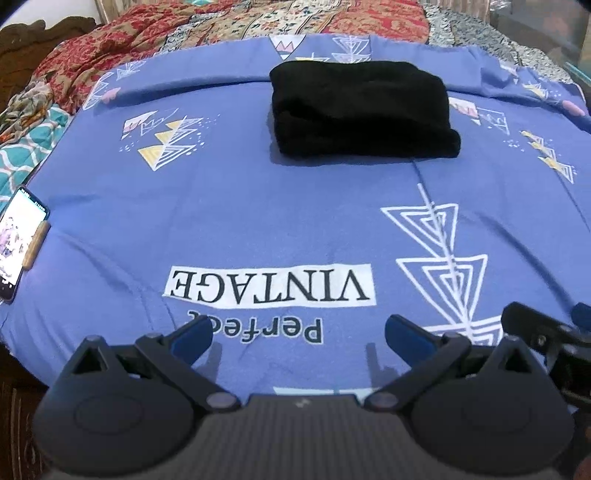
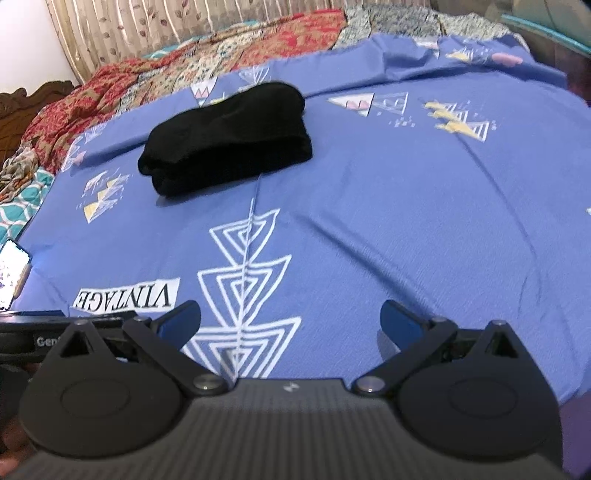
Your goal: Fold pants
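The black pants (image 1: 364,110) lie folded into a compact stack on the blue printed bedsheet (image 1: 258,206), far ahead of both grippers. In the right wrist view the pants (image 2: 229,138) sit ahead and to the left. My left gripper (image 1: 297,334) is open and empty, low over the sheet near the "Perfect VINTAGE" print. My right gripper (image 2: 290,319) is open and empty, over the white triangle print. The right gripper's body (image 1: 543,332) shows at the right edge of the left wrist view.
A phone (image 1: 16,240) with a lit screen lies at the sheet's left edge; it also shows in the right wrist view (image 2: 13,271). A red patterned quilt (image 1: 110,48) is bunched at the back left. A curtain (image 2: 147,29) hangs behind the bed.
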Demonstrator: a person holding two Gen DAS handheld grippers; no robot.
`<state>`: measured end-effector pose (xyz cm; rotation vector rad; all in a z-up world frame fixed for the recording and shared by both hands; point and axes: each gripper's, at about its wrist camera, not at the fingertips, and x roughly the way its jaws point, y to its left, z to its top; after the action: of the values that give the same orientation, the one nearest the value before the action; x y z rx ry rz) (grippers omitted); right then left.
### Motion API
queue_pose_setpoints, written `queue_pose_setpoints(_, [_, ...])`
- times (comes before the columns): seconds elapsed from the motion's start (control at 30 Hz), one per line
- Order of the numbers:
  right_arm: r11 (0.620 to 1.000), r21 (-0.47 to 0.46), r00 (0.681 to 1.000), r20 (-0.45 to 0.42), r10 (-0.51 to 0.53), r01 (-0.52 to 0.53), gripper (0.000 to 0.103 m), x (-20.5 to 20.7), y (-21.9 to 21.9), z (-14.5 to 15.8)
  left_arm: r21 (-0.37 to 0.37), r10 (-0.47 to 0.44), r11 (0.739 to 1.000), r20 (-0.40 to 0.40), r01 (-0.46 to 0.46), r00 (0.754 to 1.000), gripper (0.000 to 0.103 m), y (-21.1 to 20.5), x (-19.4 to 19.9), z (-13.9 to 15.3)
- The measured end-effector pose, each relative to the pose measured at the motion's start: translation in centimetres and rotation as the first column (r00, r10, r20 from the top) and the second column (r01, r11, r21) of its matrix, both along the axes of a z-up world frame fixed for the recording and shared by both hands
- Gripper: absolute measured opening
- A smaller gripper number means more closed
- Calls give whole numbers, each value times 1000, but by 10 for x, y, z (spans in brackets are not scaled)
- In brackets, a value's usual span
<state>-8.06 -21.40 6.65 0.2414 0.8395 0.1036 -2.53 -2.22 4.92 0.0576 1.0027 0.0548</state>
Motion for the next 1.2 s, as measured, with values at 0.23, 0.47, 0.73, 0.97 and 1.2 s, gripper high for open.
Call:
queue_pose_setpoints(0.23, [1000, -13, 1000, 11, 9, -9, 103, 2, 1, 1, -12, -13, 1000, 14, 13, 1000, 103, -2, -2, 3])
queue_pose_setpoints(0.47, [1000, -21, 999, 33, 2, -1, 103, 0, 4, 4, -21, -22, 1000, 34, 22, 999, 103, -3, -4, 7])
queue_pose_setpoints(0.73, [1000, -17, 999, 38, -5, 5, 103, -1, 4, 5, -18, -31, 999, 34, 32, 999, 103, -4, -5, 7])
queue_pose_setpoints(0.97, [1000, -14, 999, 41, 5, -4, 103, -2, 5, 8, -14, -24, 1000, 32, 24, 999, 103, -2, -4, 8])
queue_pose_setpoints(1.2, [1000, -8, 999, 46, 9, -9, 103, -3, 6, 10, -6, -20, 1000, 36, 20, 999, 103, 0, -4, 8])
